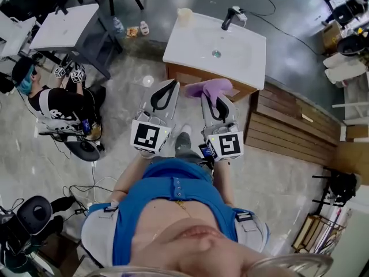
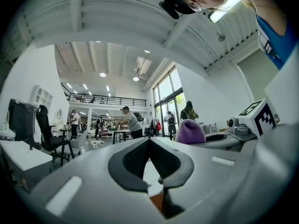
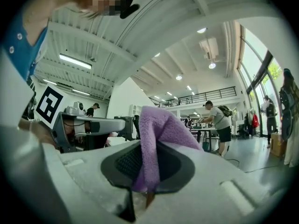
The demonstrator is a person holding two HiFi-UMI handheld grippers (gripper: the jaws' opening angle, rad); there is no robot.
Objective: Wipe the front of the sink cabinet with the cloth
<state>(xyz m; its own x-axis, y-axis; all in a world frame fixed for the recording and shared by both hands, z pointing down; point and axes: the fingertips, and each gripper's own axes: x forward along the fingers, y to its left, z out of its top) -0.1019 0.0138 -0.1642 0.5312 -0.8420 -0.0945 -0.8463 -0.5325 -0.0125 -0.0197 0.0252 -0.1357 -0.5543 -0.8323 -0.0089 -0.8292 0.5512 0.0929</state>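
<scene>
The sink cabinet (image 1: 190, 75) stands ahead of me, with a white basin top (image 1: 242, 56), a black faucet (image 1: 230, 17) and a wooden front just beyond my grippers. My right gripper (image 1: 209, 96) is shut on a purple cloth (image 1: 210, 87), which bunches up above its jaws close to the cabinet's front edge. In the right gripper view the cloth (image 3: 159, 132) is pinched between the closed jaws of the gripper (image 3: 145, 148). My left gripper (image 1: 172, 85) is beside it, shut and empty (image 2: 149, 141). The left gripper view also shows the cloth (image 2: 189, 131).
A cup (image 1: 184, 15) sits on the basin top's far left corner. A second white table (image 1: 63, 25) is at the upper left, and a crouching person (image 1: 60, 103) is left of me. A slatted wooden platform (image 1: 288, 126) lies to the cabinet's right.
</scene>
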